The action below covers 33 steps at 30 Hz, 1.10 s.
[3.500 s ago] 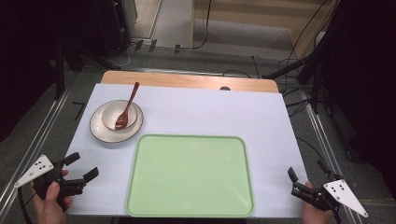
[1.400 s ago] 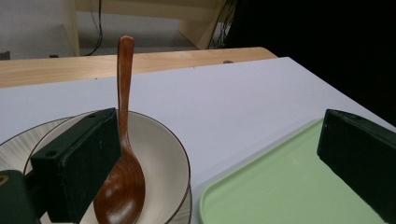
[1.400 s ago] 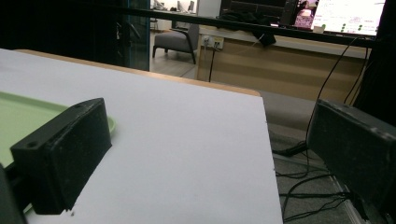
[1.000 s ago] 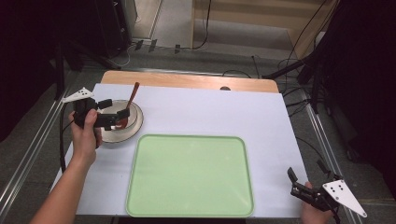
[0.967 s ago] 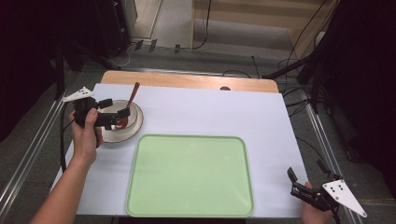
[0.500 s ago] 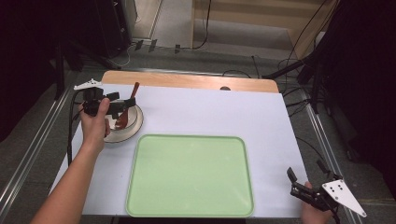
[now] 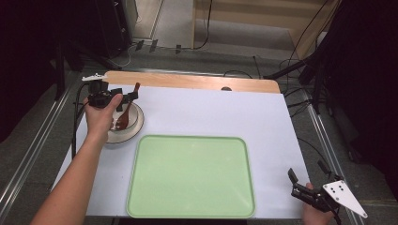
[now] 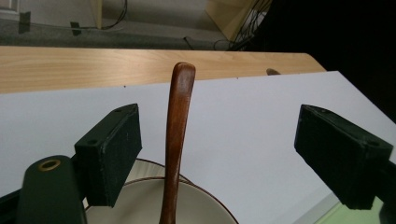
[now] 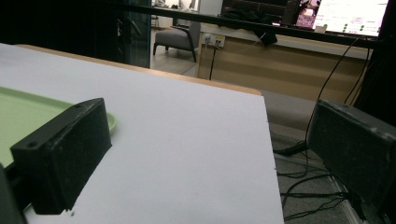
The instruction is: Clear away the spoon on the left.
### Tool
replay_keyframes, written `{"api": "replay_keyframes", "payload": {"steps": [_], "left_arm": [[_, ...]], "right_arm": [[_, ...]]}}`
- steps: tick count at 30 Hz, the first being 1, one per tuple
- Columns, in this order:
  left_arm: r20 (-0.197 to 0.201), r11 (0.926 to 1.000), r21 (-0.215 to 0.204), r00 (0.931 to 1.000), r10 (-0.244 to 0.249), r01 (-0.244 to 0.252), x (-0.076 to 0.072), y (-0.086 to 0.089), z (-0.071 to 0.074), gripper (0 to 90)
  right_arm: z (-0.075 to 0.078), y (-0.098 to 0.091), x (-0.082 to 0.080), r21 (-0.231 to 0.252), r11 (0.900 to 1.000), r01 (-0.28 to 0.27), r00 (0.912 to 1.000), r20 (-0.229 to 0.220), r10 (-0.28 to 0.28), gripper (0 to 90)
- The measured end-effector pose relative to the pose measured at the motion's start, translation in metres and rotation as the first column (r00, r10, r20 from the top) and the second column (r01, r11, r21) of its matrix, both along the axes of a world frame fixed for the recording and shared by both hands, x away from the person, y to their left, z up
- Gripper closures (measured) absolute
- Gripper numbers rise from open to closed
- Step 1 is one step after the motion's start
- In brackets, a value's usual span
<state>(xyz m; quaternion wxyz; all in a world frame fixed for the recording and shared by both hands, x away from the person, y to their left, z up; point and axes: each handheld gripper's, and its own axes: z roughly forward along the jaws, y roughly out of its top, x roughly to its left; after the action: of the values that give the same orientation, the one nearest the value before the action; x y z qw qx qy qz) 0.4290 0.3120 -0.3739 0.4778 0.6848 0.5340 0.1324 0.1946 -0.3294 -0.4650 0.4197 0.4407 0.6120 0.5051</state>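
Observation:
A brown wooden spoon (image 7: 126,112) leans in a white bowl (image 7: 133,126) with a dark rim at the table's left, its handle pointing to the far edge. My left gripper (image 7: 126,99) hovers over the bowl's far side, open. In the left gripper view the spoon handle (image 8: 177,135) rises between the two spread jaws, nearer the left one and touching neither, above the bowl (image 8: 205,198). A light green tray (image 7: 192,176) lies empty at the front middle. My right gripper (image 7: 306,171) rests open at the front right corner, with nothing between its jaws (image 9: 215,154).
A white sheet (image 7: 211,112) covers the table, with a strip of bare wood (image 7: 187,80) along the far edge. The tray's corner (image 9: 28,112) sits left of the right gripper. Cables and dark stands surround the table on the floor.
My left gripper came from the front left corner up to the bowl, then in the last second moved farther along the spoon to its handle. The right gripper has stayed still.

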Motion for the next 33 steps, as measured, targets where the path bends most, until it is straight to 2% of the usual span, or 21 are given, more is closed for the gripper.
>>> {"api": "replay_keyframes", "payload": {"steps": [2, 4, 7, 13, 16, 19, 23, 25, 26, 27, 32, 33], "left_arm": [[-0.006, 1.0000, 0.003, 1.0000, 0.004, -0.004, 0.001, 0.000, 0.000, 15.2], [-0.023, 0.9996, 0.007, 0.9993, 0.028, -0.028, 0.006, -0.001, 0.000, 17.7], [-0.036, 0.9987, -0.006, 0.9980, 0.051, -0.052, 0.009, 0.002, -0.003, 21.3], [-0.076, 0.9965, 0.021, 0.9937, 0.082, -0.081, 0.015, 0.003, -0.008, 27.5], [-0.093, 0.9951, 0.040, 0.9911, 0.094, -0.091, 0.018, 0.001, -0.010, 30.3], [-0.111, 0.9961, 0.051, 0.9907, 0.078, -0.072, 0.021, -0.001, -0.012, 31.7], [-0.154, 0.9948, 0.072, 0.9846, 0.083, -0.072, 0.024, -0.005, -0.017, 35.4], [-0.179, 0.9937, 0.078, 0.9794, 0.093, -0.080, 0.026, -0.005, -0.019, 38.1], [-0.199, 0.9926, 0.080, 0.9744, 0.105, -0.091, 0.028, -0.006, -0.020, 38.6], [-0.214, 0.9930, 0.083, 0.9717, 0.100, -0.084, 0.030, -0.005, -0.021, 39.7], [-0.223, 0.9944, 0.073, 0.9706, 0.091, -0.077, 0.032, -0.006, -0.021, 45.7], [-0.232, 0.9941, 0.078, 0.9684, 0.092, -0.075, 0.033, -0.006, -0.022, 47.5]], "right_arm": [[0.000, 0.000, 0.000, 0.000, 1.0000, 0.000, 1.0000, 0.000, 0.000, 0.0], [0.000, 0.000, 0.000, -0.002, 1.0000, -0.001, 1.0000, 0.000, 0.001, 0.0], [0.000, 0.000, 0.000, -0.002, 1.0000, -0.002, 1.0000, 0.000, 0.002, 0.0], [0.000, 0.000, 0.000, -0.001, 1.0000, -0.003, 1.0000, 0.001, 0.003, 0.0], [0.000, 0.000, 0.000, -0.002, 1.0000, -0.002, 1.0000, 0.000, 0.002, 0.0], [0.000, 0.000, 0.000, -0.006, 1.0000, -0.004, 1.0000, 0.000, 0.004, 0.0], [0.000, 0.000, 0.000, -0.003, 1.0000, -0.003, 1.0000, 0.001, 0.003, 0.0], [0.000, 0.000, 0.000, -0.004, 1.0000, -0.003, 1.0000, 0.000, 0.003, 0.0], [0.000, 0.000, 0.000, -0.004, 1.0000, -0.003, 1.0000, 0.000, 0.003, 0.0], [0.000, 0.000, 0.000, -0.005, 1.0000, -0.004, 1.0000, 0.000, 0.004, 0.0], [0.000, 0.000, 0.000, -0.006, 1.0000, -0.004, 1.0000, 0.000, 0.004, 0.0], [0.000, 0.000, 0.000, -0.006, 1.0000, -0.004, 1.0000, 0.000, 0.004, 0.0]]}}
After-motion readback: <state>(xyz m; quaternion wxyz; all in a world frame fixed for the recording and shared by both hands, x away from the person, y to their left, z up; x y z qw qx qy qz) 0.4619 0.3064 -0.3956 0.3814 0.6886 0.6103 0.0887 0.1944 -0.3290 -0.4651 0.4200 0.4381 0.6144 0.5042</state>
